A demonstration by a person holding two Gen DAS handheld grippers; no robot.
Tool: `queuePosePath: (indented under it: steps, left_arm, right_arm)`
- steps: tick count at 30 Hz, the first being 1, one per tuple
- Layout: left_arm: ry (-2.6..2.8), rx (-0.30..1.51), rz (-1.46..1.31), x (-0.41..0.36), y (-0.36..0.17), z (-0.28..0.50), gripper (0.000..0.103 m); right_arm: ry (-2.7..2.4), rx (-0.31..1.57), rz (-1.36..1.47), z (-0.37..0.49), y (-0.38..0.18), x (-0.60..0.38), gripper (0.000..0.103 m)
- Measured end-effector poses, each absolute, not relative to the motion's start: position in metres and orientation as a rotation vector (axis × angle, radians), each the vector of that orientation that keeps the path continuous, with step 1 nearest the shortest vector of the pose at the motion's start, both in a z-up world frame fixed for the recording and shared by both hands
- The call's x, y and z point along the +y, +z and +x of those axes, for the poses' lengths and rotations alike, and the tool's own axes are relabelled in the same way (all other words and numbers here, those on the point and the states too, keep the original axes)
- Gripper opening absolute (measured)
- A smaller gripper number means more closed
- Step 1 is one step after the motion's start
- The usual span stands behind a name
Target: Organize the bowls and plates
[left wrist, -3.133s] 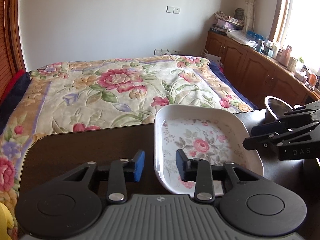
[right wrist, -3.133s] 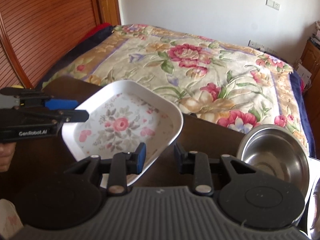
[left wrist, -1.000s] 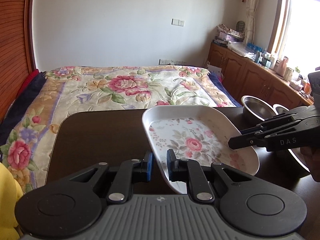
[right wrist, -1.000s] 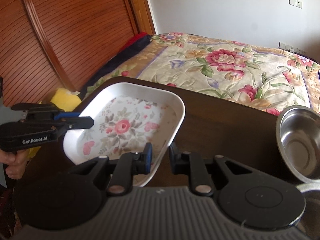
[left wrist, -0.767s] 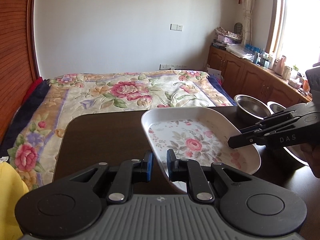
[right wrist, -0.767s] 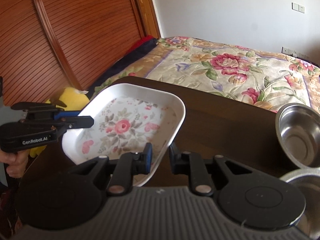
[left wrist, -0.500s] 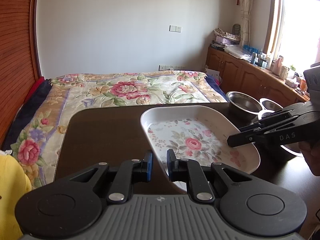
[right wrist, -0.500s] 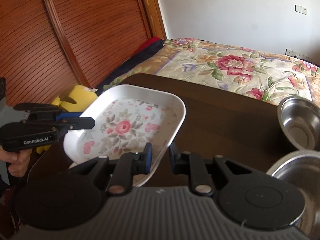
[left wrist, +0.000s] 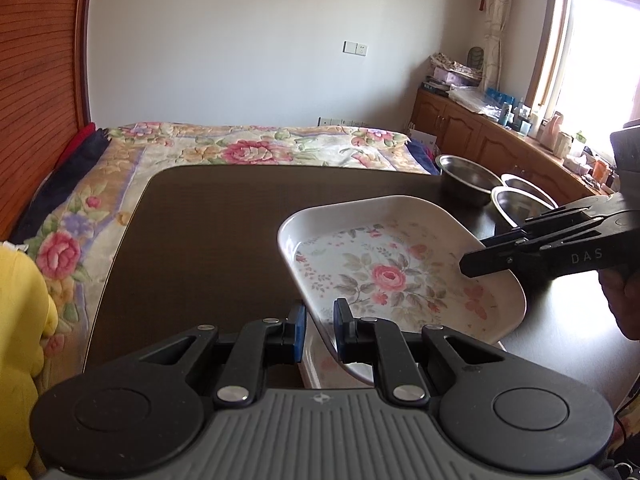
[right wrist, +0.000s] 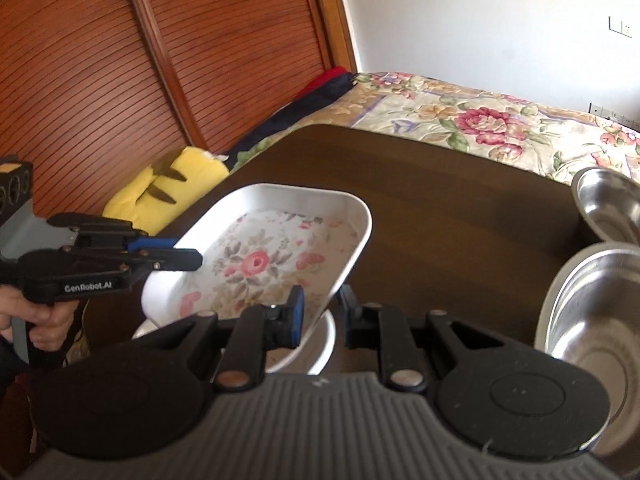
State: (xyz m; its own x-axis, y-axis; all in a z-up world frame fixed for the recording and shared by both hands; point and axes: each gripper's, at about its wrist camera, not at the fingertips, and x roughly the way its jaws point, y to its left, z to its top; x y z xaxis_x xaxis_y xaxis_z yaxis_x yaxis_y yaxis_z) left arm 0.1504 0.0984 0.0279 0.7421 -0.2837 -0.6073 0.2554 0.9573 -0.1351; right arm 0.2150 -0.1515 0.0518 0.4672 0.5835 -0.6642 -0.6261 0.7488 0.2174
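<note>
Beyond the table's far edge, a bed [left wrist: 248, 152] with a floral cover fills the room up to the white wall, with a ribbed wooden wardrobe [right wrist: 168, 64] on the left side. The dark wooden table [left wrist: 208, 232] comes next, bare over its left half. Above its right half a white rectangular plate [left wrist: 396, 272] with a rose print is held off the surface, tilted, and under it the rim of another white dish [right wrist: 320, 344] shows. Steel bowls [left wrist: 468, 180] stand together at the table's far right corner. A yellow plush toy [right wrist: 180, 184] lies by the left edge. The left gripper [left wrist: 320, 330] pinches the plate's near-left rim between its blue pads, and the right gripper [right wrist: 322, 312] is clamped the same way on the opposite rim.
</note>
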Motion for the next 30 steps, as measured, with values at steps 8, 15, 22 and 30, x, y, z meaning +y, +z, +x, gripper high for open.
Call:
queuePosePath:
  steps: [8, 15, 22, 30]
  left_arm:
    - [-0.286, 0.672, -0.059, 0.101, 0.025, 0.132, 0.015]
    - [-0.289, 0.67, -0.07, 0.103, 0.024, 0.122, 0.015]
    - [-0.293, 0.673, -0.057, 0.101, 0.024, 0.114, 0.015]
    - [-0.289, 0.682, -0.043, 0.1, 0.019, 0.11, 0.015]
  right_arm:
    - [0.762, 0.784, -0.098, 0.196, 0.048, -0.149, 0.021]
    - [0.775, 0.776, -0.108, 0.185, 0.046, -0.154, 0.02]
    - [0.783, 0.778, -0.128, 0.179, 0.044, -0.154, 0.021]
    - [0.783, 0.771, -0.159, 0.177, 0.044, -0.152, 0.021]
